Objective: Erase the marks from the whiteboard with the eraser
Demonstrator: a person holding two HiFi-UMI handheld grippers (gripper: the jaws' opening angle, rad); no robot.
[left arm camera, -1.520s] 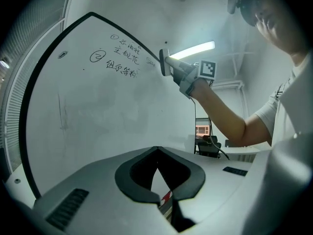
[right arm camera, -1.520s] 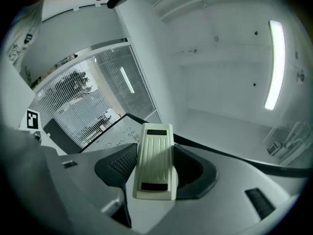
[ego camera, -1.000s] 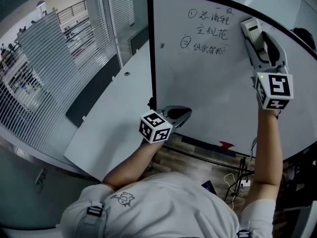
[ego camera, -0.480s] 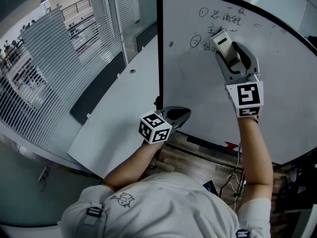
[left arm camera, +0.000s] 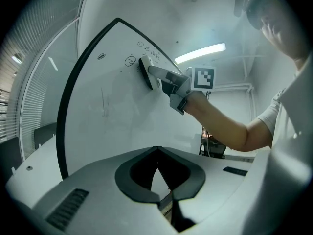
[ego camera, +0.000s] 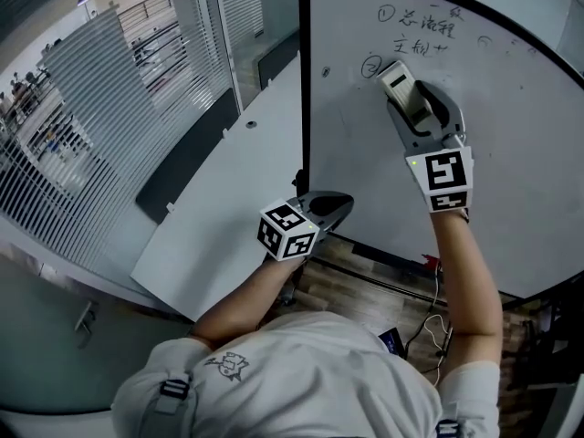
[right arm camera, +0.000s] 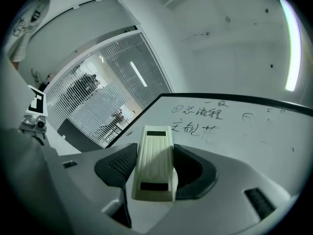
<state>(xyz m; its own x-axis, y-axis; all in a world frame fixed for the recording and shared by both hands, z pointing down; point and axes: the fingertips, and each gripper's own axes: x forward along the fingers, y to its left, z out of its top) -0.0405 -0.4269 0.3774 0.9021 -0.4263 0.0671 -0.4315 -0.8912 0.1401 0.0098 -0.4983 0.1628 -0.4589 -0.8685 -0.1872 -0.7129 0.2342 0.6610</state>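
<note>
Cream plastic eraser (ego camera: pixel 398 82), clamped in our right gripper (right arm camera: pixel 155 171) on the black-framed whiteboard (ego camera: pixel 529 172), could smear the black handwritten marks (ego camera: pixel 417 27) if tilted; our left gripper (left arm camera: pixel 159 177) hangs closed, empty.

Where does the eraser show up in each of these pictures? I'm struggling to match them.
Head view: the eraser is upper centre-right, held on the whiteboard by the right hand-held gripper.
Left gripper view: eraser upper middle, flat against the board.
Right gripper view: eraser bottom centre, clamped between the jaws.
Shared landmark: the black handwriting near the board's top.
</note>
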